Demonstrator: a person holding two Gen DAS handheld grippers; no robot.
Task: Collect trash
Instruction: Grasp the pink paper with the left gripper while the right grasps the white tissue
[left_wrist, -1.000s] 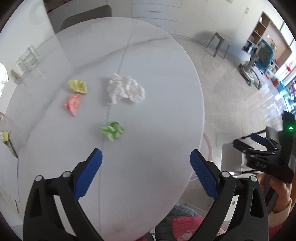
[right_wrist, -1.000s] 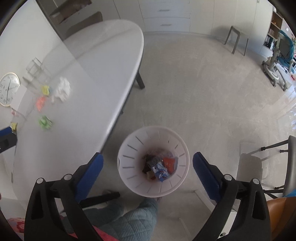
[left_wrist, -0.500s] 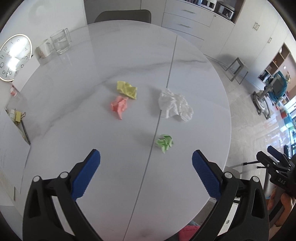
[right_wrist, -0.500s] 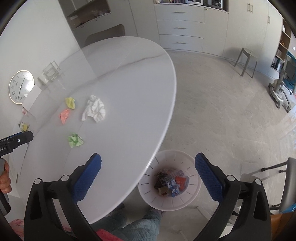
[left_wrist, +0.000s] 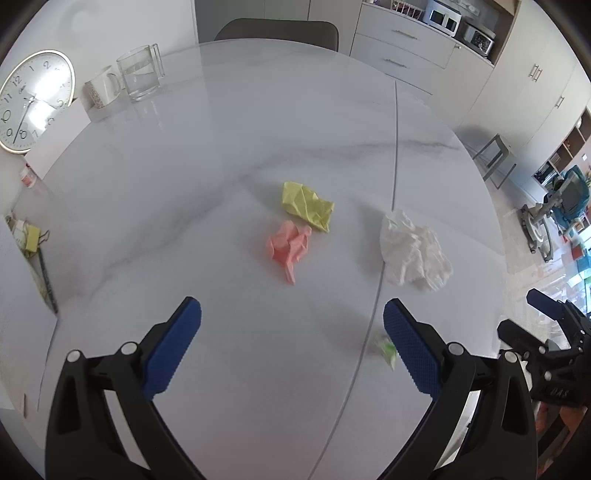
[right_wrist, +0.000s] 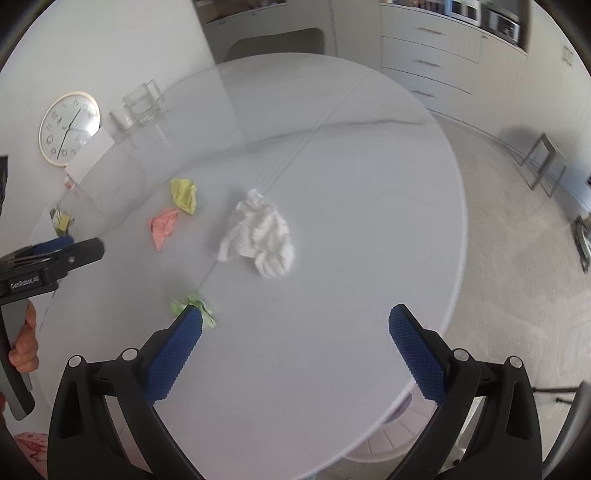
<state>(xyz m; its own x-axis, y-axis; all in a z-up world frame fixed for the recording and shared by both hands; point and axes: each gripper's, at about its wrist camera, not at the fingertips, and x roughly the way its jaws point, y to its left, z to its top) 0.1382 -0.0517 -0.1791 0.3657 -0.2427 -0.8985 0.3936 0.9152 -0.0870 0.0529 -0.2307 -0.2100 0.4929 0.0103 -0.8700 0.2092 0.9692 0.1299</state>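
Crumpled paper lies on the white marble table (left_wrist: 221, 177): a yellow wad (left_wrist: 306, 206), a pink wad (left_wrist: 290, 245), a white tissue wad (left_wrist: 413, 251) and a green wad (left_wrist: 388, 349) partly behind my left gripper's right finger. My left gripper (left_wrist: 291, 321) is open and empty, above the table just short of the pink wad. My right gripper (right_wrist: 295, 325) is open and empty, short of the white tissue wad (right_wrist: 262, 236); the green wad (right_wrist: 192, 306) sits at its left fingertip. The yellow wad (right_wrist: 183, 195) and pink wad (right_wrist: 164, 227) lie further left.
A wall clock (left_wrist: 31, 101), a mug (left_wrist: 101, 90) and a glass pitcher (left_wrist: 140, 75) stand at the table's far left. Papers with a binder clip (left_wrist: 31, 240) lie at the left edge. The white bin's rim (right_wrist: 384, 439) shows under the table's near right edge. A chair (left_wrist: 277, 31) stands behind.
Both grippers have swung toward the table and closer to the paper wads. The bin has slid nearly out of the right wrist view. Both grippers stay open.
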